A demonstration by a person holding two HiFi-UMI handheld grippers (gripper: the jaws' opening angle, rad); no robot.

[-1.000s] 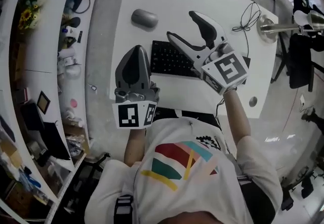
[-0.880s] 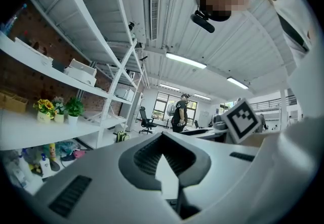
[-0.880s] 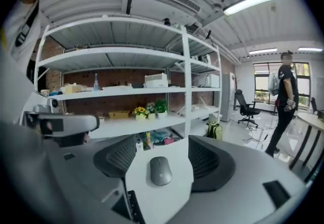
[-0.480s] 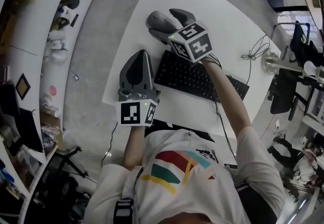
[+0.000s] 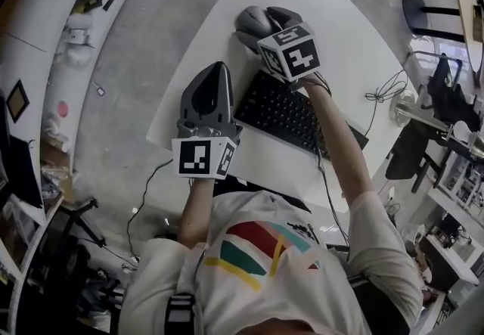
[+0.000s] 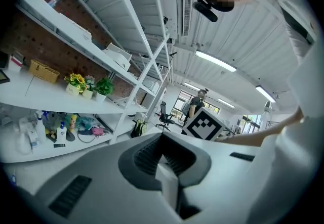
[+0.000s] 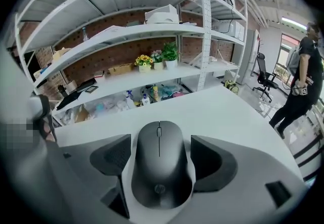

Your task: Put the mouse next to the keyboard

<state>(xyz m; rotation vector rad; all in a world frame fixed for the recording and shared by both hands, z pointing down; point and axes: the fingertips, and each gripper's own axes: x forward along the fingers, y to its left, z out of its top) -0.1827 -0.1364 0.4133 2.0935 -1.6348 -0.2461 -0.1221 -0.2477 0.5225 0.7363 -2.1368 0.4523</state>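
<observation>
The right gripper (image 5: 261,23) has swung to the table's (image 5: 340,31) far-left edge, its 2 fingers (image 7: 114,154) now spread around the untouched mouse (image 7: 159,167) beyond the keyboard (image 5: 283,110), so closing comes next; the left gripper's (image 5: 209,76) fingers stay pressed together, empty.

We are wearing a white short-sleeved T-shirt (image 5: 249,212), low in the frame, with red, teal and yellow stripes running across its chest. Our left gripper (image 5: 217,66) and our right gripper (image 5: 259,23) are showing grey shells, each bearing a white cube (image 5: 204,157) with black square markers.
</observation>
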